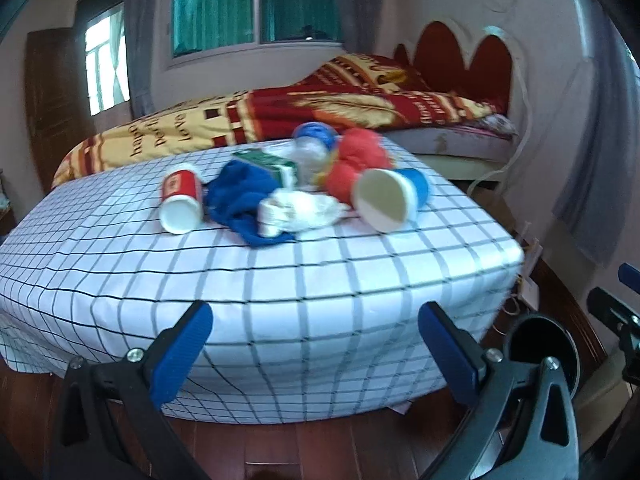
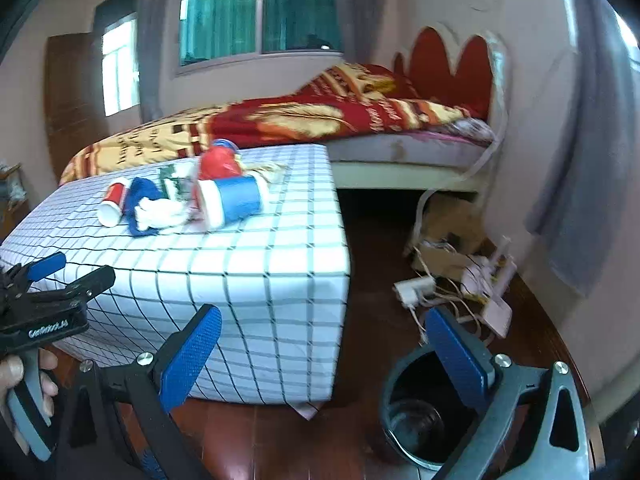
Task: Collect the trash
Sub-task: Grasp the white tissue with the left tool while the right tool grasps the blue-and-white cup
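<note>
A checked table (image 1: 280,280) (image 2: 260,280) carries a pile of trash: a red paper cup (image 1: 181,202) (image 2: 112,202) on its side, a blue cloth (image 1: 240,196), crumpled white paper (image 1: 298,210) (image 2: 160,212), a green carton (image 1: 268,162), a clear plastic bottle with blue cap (image 1: 312,144), a red bag (image 1: 356,160) (image 2: 216,164) and a blue-and-white cup (image 1: 390,198) (image 2: 232,200) on its side. A black bin (image 2: 420,412) (image 1: 540,348) stands on the floor right of the table. My left gripper (image 1: 316,344) is open and empty before the table's front edge. My right gripper (image 2: 324,348) is open and empty, above the bin.
A bed with a red and yellow blanket (image 1: 320,108) lies behind the table. A power strip and tangled cables (image 2: 452,288) lie on the wooden floor at the right, near the wall. The left gripper also shows in the right wrist view at the left edge (image 2: 52,292).
</note>
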A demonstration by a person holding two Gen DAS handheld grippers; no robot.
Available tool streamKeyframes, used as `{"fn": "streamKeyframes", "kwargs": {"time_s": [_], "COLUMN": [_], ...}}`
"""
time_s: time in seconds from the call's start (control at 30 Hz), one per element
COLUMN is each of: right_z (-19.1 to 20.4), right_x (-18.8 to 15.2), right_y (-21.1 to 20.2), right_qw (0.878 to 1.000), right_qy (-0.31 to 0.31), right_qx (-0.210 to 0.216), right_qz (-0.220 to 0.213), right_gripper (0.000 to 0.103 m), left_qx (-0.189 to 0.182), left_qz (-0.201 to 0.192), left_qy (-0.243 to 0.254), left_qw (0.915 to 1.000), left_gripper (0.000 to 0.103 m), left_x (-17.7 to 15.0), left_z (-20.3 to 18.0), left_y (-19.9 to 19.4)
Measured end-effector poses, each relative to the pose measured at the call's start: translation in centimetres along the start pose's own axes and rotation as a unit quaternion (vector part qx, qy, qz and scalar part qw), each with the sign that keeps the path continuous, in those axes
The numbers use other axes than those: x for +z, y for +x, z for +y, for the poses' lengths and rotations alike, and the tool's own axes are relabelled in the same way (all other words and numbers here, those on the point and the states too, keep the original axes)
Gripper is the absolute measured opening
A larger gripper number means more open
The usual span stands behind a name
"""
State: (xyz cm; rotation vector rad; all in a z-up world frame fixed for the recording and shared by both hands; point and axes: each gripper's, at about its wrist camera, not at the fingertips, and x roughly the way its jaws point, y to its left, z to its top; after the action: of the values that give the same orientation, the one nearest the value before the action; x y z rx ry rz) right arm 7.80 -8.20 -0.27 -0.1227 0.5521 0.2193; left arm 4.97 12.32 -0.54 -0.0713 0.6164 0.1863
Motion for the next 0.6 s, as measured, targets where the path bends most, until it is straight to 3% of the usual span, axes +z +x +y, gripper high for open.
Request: {"fn": "streamKeyframes", "kwargs": {"time_s": [0.23, 0.37, 0.6], "right_z": [4.4, 7.0, 9.7], "right_x": [3.2, 5.0, 7.5], "right_y": [4.8, 7.8, 12.5], "right_qw": [0.999, 0.997, 0.997], "right_qy": [-0.030, -0.044, -0.051], "right_qx": [0.041, 0.057, 0.065], "right_qz": [-0.011, -0.016, -0.008], "right_gripper": [0.092, 0.091, 0.082], "left_qx": [0.034, 0.013, -0.023], "left_qz": [0.004, 0.004, -0.003], "left_qy": [-0.059, -0.065, -0.049], "left_qw": [0.9977, 0.9978, 0.9985], "left_gripper": [0.103, 0.101, 0.082], "left_x": [1.6, 2.6, 4.4], "left_z": [5.5, 6.2, 5.3], "left_y": [2.8, 4.4, 7.2]}}
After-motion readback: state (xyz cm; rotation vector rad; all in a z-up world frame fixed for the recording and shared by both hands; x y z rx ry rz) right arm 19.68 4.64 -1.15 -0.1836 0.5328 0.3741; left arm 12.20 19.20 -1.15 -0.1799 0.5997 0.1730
